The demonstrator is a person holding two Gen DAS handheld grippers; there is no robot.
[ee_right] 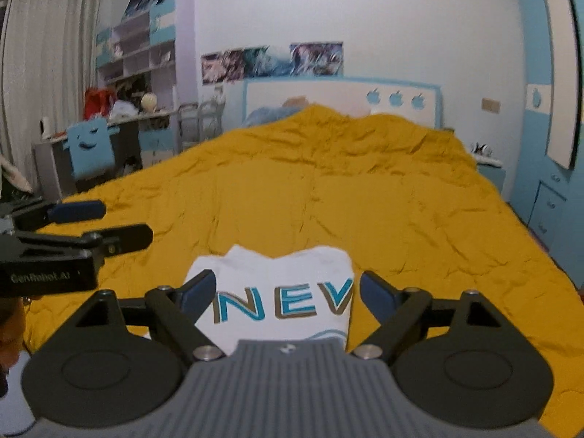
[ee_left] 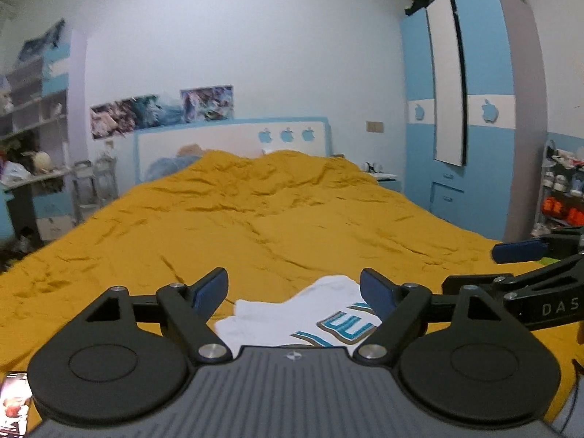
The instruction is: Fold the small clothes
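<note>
The shirt (ee_right: 288, 292) is white, folded into a compact, slightly rumpled rectangle, with teal letters "NEV" outlined in brown across its front; it lies on the bed (ee_right: 365, 197) near the foot edge, just ahead of both grippers. The left gripper (ee_left: 294, 292) hovers with its jaws spread wide and nothing between them, the shirt below and slightly right. The right gripper (ee_right: 288, 294) is equally wide and empty, centred over the shirt. The bed wears a creased mustard cover. Shelves (ee_right: 135, 54) stand at left, posters (ee_right: 272, 60) above the white-and-blue headboard (ee_right: 343, 98), a blue wardrobe (ee_left: 463, 109) at right.
</note>
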